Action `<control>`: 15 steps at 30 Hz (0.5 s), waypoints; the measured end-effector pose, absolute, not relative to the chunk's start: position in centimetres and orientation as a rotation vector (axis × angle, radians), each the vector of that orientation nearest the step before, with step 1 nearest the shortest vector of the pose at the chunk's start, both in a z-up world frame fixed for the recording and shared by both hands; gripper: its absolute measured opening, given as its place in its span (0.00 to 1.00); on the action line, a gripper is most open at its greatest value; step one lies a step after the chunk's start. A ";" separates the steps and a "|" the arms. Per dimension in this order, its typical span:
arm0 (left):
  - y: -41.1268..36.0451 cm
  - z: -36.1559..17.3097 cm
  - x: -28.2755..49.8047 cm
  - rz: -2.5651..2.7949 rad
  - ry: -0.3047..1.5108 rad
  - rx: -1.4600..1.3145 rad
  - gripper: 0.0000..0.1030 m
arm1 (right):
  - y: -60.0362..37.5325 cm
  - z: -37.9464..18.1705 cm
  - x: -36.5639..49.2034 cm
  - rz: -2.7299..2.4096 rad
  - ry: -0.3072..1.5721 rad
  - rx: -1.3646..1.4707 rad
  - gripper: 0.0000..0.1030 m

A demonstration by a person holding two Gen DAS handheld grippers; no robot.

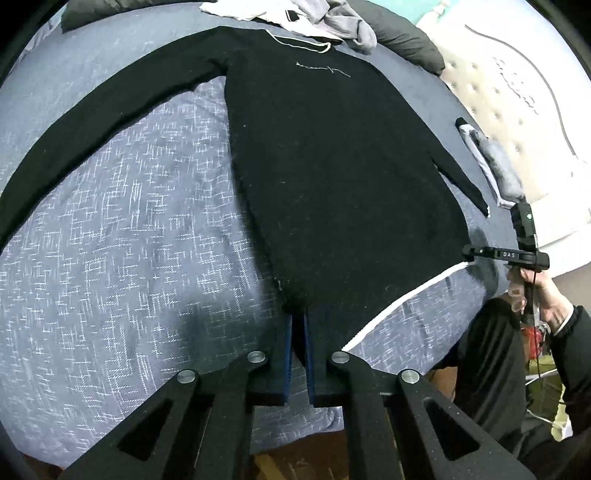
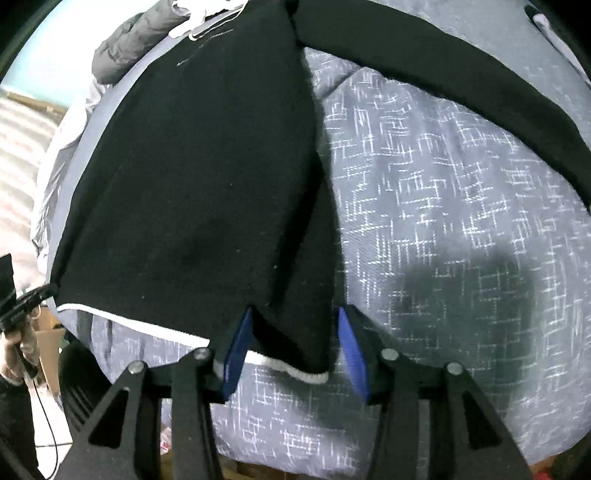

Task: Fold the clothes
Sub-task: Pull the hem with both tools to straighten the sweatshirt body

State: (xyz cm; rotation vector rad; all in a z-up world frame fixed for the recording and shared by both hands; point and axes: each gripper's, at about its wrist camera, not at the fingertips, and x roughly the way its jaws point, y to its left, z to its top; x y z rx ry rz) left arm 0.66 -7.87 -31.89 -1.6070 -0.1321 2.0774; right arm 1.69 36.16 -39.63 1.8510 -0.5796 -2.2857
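A black long-sleeved sweater [image 1: 332,166] lies flat, neck away from me, on a blue-grey patterned bedspread [image 1: 129,221]. My left gripper [image 1: 297,318] is shut on the sweater's near hem corner, and black cloth bunches between the blue pads. In that view the right gripper [image 1: 471,254] sits at the other hem corner, by the bed's edge, with a hand [image 1: 546,295] holding it. In the right wrist view the right gripper [image 2: 295,312] stands open, and a white-edged hem corner of the sweater [image 2: 203,184] lies loose between its fingers [image 2: 352,354]. One sleeve [image 2: 480,85] stretches across the bedspread.
A heap of white and grey clothes [image 1: 314,14] and a dark grey pillow [image 1: 406,40] lie beyond the collar. Folded grey garments [image 1: 495,162] rest by a cream tufted headboard [image 1: 498,92]. The person's dark trouser leg [image 1: 487,362] stands at the bed's near edge.
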 end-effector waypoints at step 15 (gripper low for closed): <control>-7.3 -33.4 1.3 2.029 -0.085 -1.665 0.05 | 37.0 -36.1 6.7 -2.311 -0.435 1.834 0.03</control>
